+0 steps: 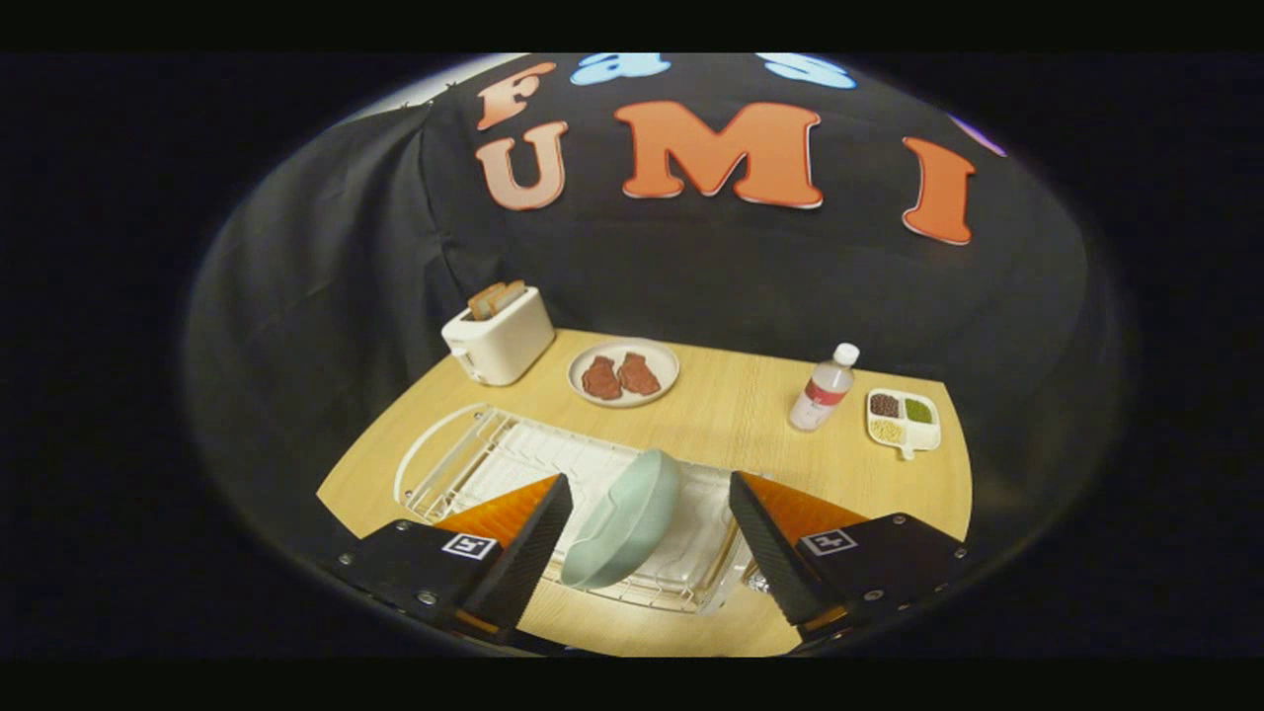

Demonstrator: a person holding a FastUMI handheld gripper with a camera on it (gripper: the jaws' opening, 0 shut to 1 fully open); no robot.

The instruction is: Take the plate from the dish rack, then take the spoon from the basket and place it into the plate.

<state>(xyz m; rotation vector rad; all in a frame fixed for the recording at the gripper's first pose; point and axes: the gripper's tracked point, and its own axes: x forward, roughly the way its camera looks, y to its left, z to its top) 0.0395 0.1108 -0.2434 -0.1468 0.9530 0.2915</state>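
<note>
Tongs [647, 538] spread wide, fingers either side of plate [624, 521] without contact, plate on edge in rack [464, 459], toaster [499, 336] and bottle [825, 387] beyond on tabletop [731, 405]

No readable text; bottle [822, 389] label too small; gripper [649, 538] open, fingers bear square markers.

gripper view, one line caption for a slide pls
Open tongs straddle the green plate standing on edge in the dish rack, not yet gripped.
</note>
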